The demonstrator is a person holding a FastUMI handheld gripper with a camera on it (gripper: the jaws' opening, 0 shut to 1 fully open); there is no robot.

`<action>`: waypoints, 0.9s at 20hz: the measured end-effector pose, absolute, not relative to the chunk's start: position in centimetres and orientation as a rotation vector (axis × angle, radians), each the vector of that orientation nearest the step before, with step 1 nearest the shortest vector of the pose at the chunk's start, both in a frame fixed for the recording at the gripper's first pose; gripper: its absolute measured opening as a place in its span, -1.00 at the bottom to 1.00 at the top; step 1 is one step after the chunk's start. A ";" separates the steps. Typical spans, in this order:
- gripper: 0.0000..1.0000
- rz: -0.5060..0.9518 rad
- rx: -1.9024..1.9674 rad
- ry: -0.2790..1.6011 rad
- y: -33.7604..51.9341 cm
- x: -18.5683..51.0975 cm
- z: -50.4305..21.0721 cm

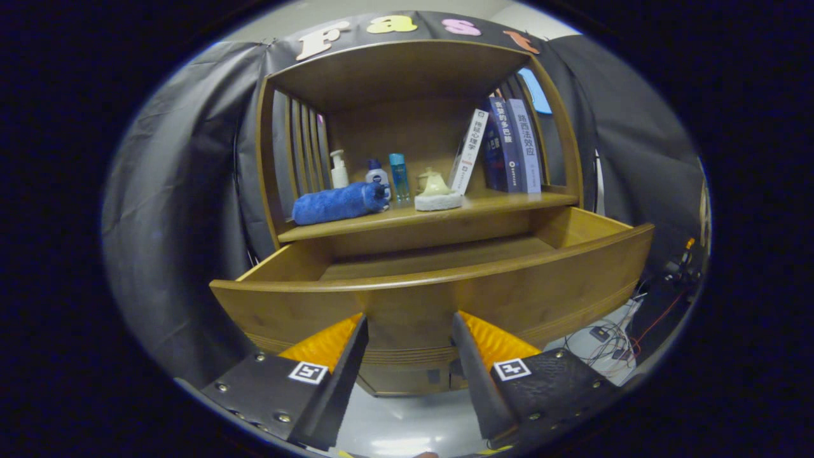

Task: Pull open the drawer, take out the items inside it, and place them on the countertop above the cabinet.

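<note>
The wooden drawer of the cabinet stands pulled out, its curved front panel just ahead of my fingers. From this low angle I see the drawer's back wall and part of its inner sides; its contents are hidden behind the front panel. My gripper is open, with the fingertips close to the drawer front and nothing between them. On the countertop above the drawer lie a rolled blue towel and a pale yellow teapot-like item on a white sponge.
At the back of the countertop stand a white pump bottle, a white bottle and a blue bottle. Several books lean at its right end. Cables lie on the floor to the right of the cabinet.
</note>
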State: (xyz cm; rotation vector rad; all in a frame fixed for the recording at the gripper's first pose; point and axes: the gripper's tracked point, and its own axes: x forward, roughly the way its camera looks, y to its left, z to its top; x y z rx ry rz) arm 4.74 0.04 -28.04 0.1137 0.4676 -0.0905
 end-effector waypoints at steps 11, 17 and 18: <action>0.60 -0.079 0.075 0.480 -0.8 5.7 -27.9; 0.61 -0.071 0.092 0.468 -1.3 7.0 -28.0; 0.61 -0.073 0.095 0.470 -1.3 7.4 -28.1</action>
